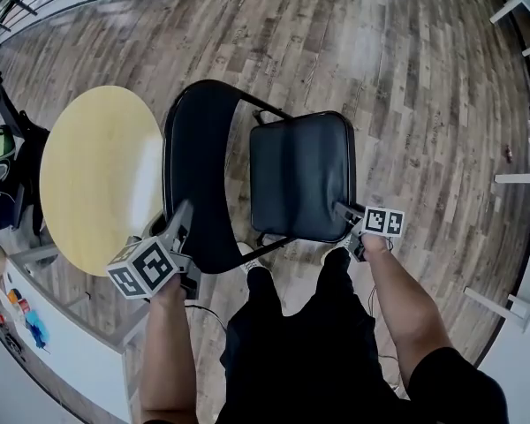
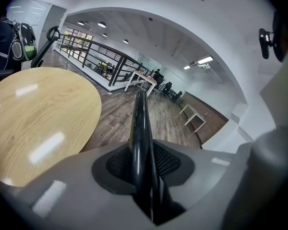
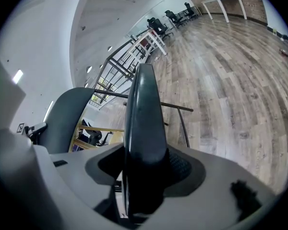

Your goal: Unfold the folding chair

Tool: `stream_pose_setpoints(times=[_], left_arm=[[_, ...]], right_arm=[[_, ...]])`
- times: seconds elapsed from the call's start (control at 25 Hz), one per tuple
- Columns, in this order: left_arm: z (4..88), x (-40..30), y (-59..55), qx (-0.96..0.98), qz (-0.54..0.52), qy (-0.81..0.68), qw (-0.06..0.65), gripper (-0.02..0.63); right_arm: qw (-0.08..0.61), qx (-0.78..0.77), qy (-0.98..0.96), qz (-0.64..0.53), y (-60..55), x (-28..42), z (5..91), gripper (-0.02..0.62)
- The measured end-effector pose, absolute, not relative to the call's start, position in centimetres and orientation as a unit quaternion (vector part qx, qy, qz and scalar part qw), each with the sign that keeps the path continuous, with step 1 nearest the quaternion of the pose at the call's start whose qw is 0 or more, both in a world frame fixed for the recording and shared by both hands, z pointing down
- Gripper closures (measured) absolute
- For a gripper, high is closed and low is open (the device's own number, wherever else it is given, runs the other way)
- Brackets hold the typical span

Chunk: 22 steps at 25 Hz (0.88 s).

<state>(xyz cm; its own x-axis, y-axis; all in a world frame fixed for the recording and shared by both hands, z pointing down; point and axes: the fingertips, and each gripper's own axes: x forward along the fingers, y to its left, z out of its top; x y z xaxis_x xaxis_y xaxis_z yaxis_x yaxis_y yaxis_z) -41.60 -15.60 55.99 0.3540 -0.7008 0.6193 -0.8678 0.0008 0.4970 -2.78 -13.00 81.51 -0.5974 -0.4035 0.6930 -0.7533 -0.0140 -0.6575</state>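
Note:
A black folding chair stands on the wood floor in front of me, seen from above in the head view. Its curved backrest [image 1: 194,170] is on the left and its padded seat [image 1: 300,173] on the right. My left gripper [image 1: 182,221] is shut on the backrest's near edge; in the left gripper view that thin black rim [image 2: 139,128] runs up between the jaws. My right gripper [image 1: 344,212] is shut on the seat's near right corner. In the right gripper view the thick seat edge [image 3: 143,123] fills the gap, with the backrest [image 3: 67,114] at the left.
A round wooden table [image 1: 97,175] stands close to the chair's left side. A white counter [image 1: 62,343] with small items is at lower left, a dark bag [image 1: 0,162] at far left. White furniture legs [image 1: 517,179] line the right. My legs [image 1: 291,343] are just behind the chair.

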Motion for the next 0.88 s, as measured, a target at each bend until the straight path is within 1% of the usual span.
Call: stream_pose_setpoints(times=[0.4,0.88], left_arm=[[56.8,-39.4,-15.6,0.703,0.089,-0.553,0.438,0.494],[57.4,-37.1,-15.8,0.698,0.105,-0.571,0.42,0.488]], right_arm=[[0.128,0.415,-0.69,0.579,-13.0,0.9,83.9,0.359],[0.098,0.393,-0.693,0.597,-13.1,4.3,86.6,0.356]])
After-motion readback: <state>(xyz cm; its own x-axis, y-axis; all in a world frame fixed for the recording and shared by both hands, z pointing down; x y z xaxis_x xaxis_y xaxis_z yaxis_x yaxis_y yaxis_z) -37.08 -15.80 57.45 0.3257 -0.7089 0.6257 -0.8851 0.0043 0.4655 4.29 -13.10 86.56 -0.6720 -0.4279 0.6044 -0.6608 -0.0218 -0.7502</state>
